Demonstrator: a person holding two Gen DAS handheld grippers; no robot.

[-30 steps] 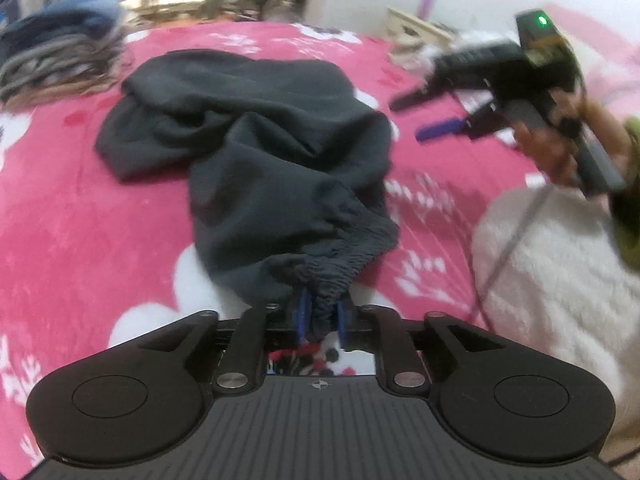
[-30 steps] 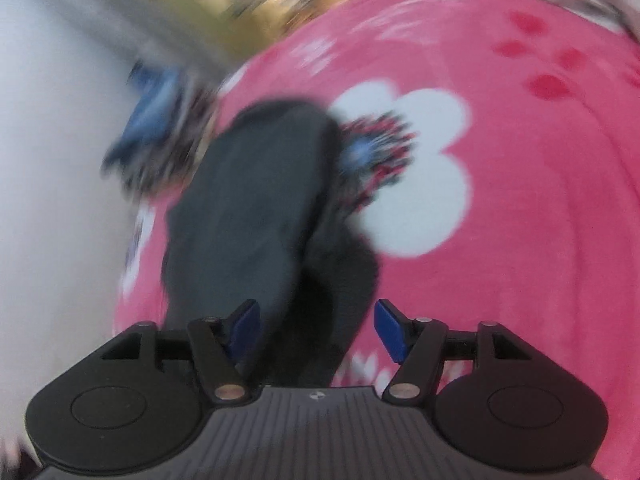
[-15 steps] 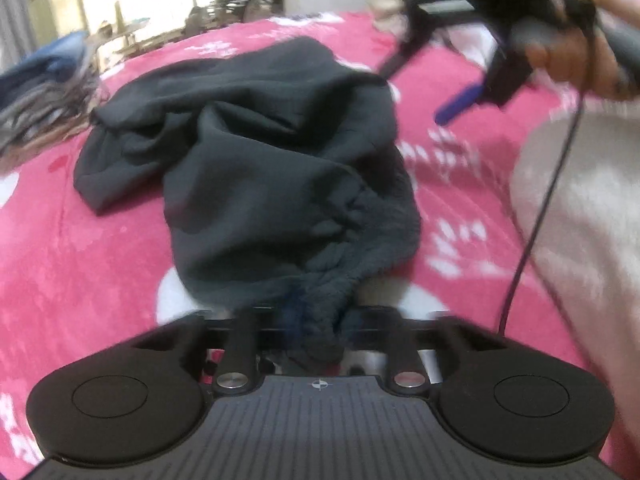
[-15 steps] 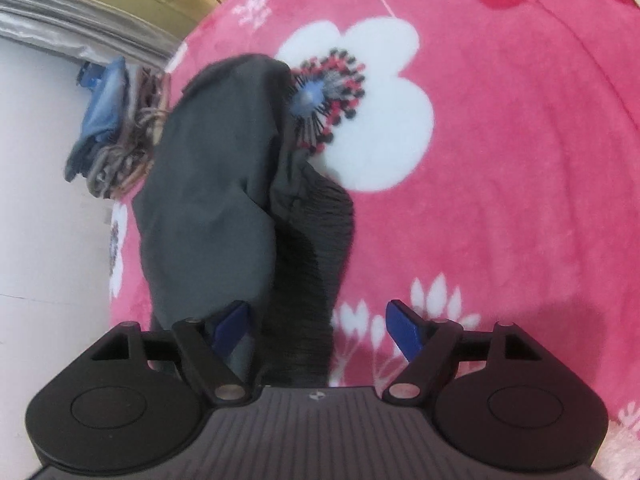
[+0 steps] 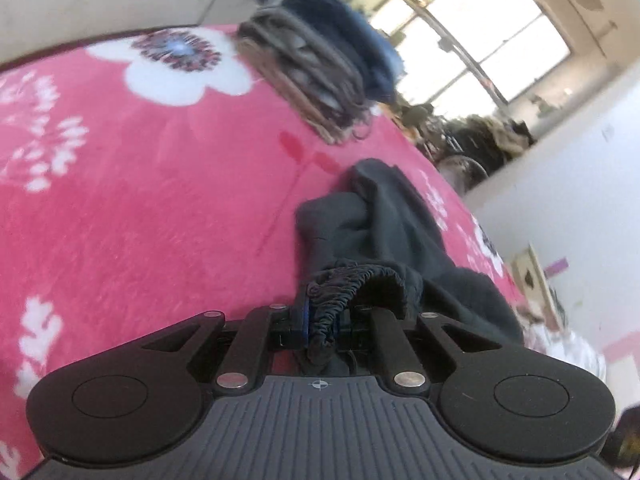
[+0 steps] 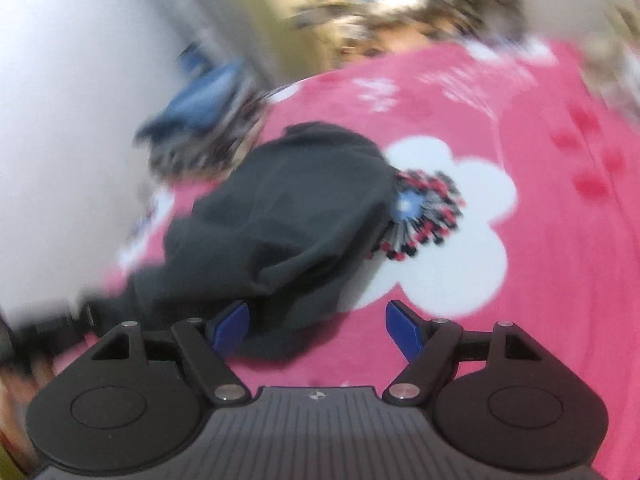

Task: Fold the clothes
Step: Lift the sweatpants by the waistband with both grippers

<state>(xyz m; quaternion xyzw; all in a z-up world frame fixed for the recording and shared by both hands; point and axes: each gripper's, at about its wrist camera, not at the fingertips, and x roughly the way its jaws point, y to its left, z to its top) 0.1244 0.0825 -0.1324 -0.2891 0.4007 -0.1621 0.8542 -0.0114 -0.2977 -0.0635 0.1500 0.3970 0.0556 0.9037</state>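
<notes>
The left gripper (image 5: 322, 324) pinches the gathered elastic waistband of a dark grey pair of fleece trousers (image 5: 396, 232); its blue-padded fingers (image 5: 305, 318) have just been closing, and the ribbed cloth is bunched tightly between them. From that grip the garment trails away in rumpled folds across a bright pink plush bed blanket printed with white flowers (image 5: 140, 208). Farther along the bed sits a stack of folded clothes in blue, grey and brown (image 5: 320, 64), well apart from the trousers, with a sunlit window (image 5: 488, 40) beyond.

The right gripper (image 6: 316, 326) hangs over the near edge of the same garment with its blue fingers (image 6: 230, 324) spread wide and nothing held; the left finger lies over the dark cloth, the right one over bare pink blanket. In this blurred view the trousers lie heaped, partly covering a large white flower with a red-and-black centre (image 6: 452, 216).
</notes>
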